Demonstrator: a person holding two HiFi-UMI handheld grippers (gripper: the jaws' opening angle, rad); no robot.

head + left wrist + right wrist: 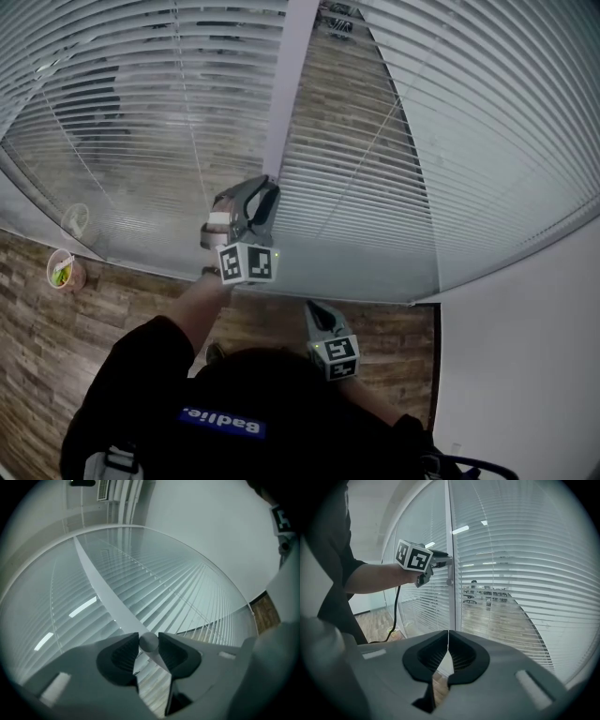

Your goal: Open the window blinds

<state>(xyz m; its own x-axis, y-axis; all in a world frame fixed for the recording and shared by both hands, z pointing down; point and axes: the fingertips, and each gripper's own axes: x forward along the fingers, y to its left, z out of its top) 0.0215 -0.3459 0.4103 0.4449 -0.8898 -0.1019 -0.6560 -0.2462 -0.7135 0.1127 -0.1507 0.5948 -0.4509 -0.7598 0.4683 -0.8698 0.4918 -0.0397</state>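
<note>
In the head view the left gripper (265,190) covers the thing it grips; its own view shows a small, smooth, round grey knob (149,641) pinched between the ribbed black pads. The knob sits on the pale upright post (291,84) between two panes. The window blinds (450,141) fill both panes with thin, flat, pale horizontal slats, and they are cut off at every picture edge. Through the gaps a room with chairs shows dimly. The right gripper (448,632) hangs lower and nearer, its jaws together on nothing. A small round container (66,272) on the wood-plank floor (122,300) at far left is hard to make out.
</note>
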